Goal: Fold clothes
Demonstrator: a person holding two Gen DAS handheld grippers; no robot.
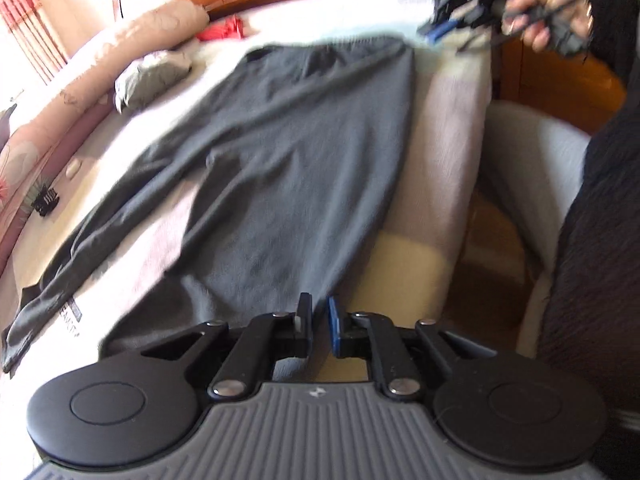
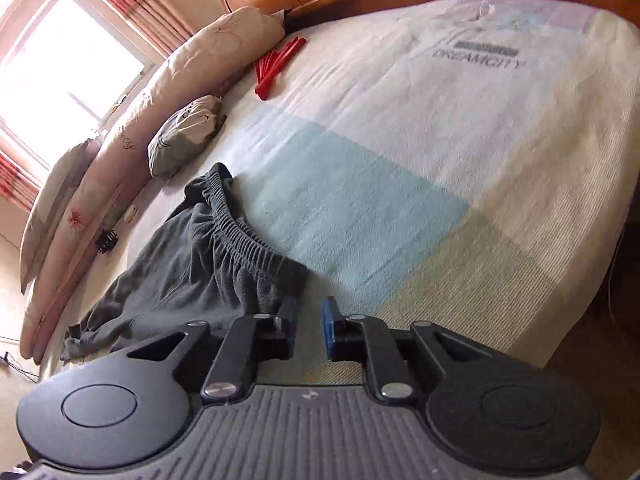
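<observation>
Dark grey trousers [image 1: 296, 168] are seen spread lengthwise on the bed [image 2: 440, 128], elastic waistband toward the headboard end, leg ends toward the foot edge. One leg appears laid over the other along the near side edge, while the other leg [image 1: 100, 240] is splayed off toward the pillow side; whether a lengthwise fold has been made cannot be settled from the blurred left wrist view. No compact folded bundle is visible. By judgement, the folding is at an early-to-middle stage: the garment is laid out, and the shortening folds are left.

The left gripper [image 1: 319, 320] is held at the trouser hem by the foot edge, jaws narrowly apart, with nothing seen pinched between them; the cloth lies just beyond the tips. The right gripper [image 2: 310, 316] hovers just beside the waistband corner [image 2: 280, 276], jaws narrowly parted and empty. In the left wrist view it is seen in a hand [image 1: 548, 12] above the headboard end.

Outward along the far side edge: a long rolled quilt [image 2: 120, 128], a small grey pillow [image 2: 184, 136], a red folding fan [image 2: 280, 60], and a black hair clip [image 2: 107, 240]. A curtained window [image 2: 68, 72] is noted beyond.
</observation>
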